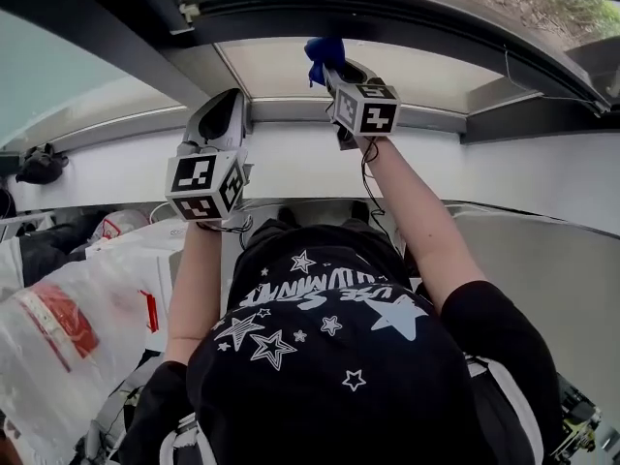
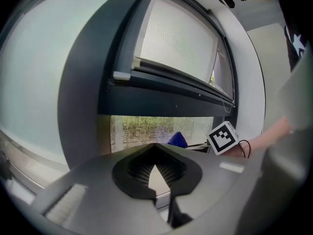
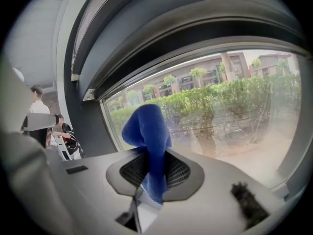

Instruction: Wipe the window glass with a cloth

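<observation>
A blue cloth (image 3: pixel 146 126) is pinched in my right gripper (image 3: pixel 152 153), its free end standing up above the jaws. In the head view the right gripper (image 1: pixel 341 74) is raised, with the cloth (image 1: pixel 325 51) up against the lower window glass (image 1: pixel 426 71). Hedges and buildings show through the glass (image 3: pixel 225 97). My left gripper (image 1: pixel 226 116) hangs lower and to the left, over the white sill (image 1: pixel 291 158), its jaws closed on nothing. From the left gripper (image 2: pixel 155 148) I see the cloth (image 2: pixel 178 140) and the right gripper's marker cube (image 2: pixel 223 137) in front of the pane (image 2: pixel 142 130).
A dark curved window frame (image 1: pixel 387 17) runs above the pane, with a frosted upper pane (image 2: pixel 181 33) over it. A black object (image 1: pixel 41 163) lies on the sill at the far left. Plastic bags (image 1: pixel 68 318) pile up below left. People stand far off (image 3: pixel 36 102).
</observation>
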`<state>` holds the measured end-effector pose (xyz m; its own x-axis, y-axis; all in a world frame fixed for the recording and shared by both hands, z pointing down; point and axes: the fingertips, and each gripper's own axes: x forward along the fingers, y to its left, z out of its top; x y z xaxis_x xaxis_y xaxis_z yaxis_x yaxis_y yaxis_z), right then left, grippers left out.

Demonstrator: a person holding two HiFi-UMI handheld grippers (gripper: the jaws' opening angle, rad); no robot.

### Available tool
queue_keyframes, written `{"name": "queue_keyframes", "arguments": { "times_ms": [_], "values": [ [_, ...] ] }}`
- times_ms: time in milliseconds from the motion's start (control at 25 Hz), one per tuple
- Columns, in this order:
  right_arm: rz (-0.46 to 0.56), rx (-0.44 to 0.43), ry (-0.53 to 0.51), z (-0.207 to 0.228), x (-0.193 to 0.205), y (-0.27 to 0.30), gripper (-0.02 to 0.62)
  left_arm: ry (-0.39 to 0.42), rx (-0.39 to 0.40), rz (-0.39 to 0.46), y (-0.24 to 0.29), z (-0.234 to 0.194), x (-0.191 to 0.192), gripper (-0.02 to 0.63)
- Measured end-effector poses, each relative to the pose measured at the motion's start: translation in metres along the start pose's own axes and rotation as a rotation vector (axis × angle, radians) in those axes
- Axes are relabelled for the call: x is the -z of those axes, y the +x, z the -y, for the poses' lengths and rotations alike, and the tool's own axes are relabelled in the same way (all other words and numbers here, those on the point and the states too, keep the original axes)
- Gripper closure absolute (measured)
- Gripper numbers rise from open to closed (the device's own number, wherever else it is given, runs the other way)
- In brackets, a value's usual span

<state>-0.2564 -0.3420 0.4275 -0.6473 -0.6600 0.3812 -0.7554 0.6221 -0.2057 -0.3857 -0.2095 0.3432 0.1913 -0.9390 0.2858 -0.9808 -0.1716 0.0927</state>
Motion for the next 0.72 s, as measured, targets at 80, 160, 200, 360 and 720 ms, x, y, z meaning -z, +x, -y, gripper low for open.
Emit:
{"name": "queue_keyframes", "arguments": {
  "times_ms": [80,160,200,360,720],
  "values": [
    [-0.001,0.025,0.020,0.028,0.002,-0.015,0.522,0.008,0.015,-0.001,0.011,0.020,-0.003,0.597],
    [0.005,0.054,0.035,0.056,0.002,-0.030,0.522,0.019,0.032,-0.002,0.021,0.041,-0.007,0.597],
    [0.006,0.066,0.046,0.070,0.003,-0.038,0.522,0.024,0.039,-0.003,0.026,0.052,-0.008,0.597],
    [0.010,0.088,0.106,0.122,0.007,-0.067,0.520,0.035,0.060,-0.010,0.048,0.091,-0.011,0.597],
    [0.047,0.175,0.181,0.230,0.005,-0.127,0.520,0.079,0.122,-0.036,0.100,0.176,-0.019,0.597]
  ]
}}
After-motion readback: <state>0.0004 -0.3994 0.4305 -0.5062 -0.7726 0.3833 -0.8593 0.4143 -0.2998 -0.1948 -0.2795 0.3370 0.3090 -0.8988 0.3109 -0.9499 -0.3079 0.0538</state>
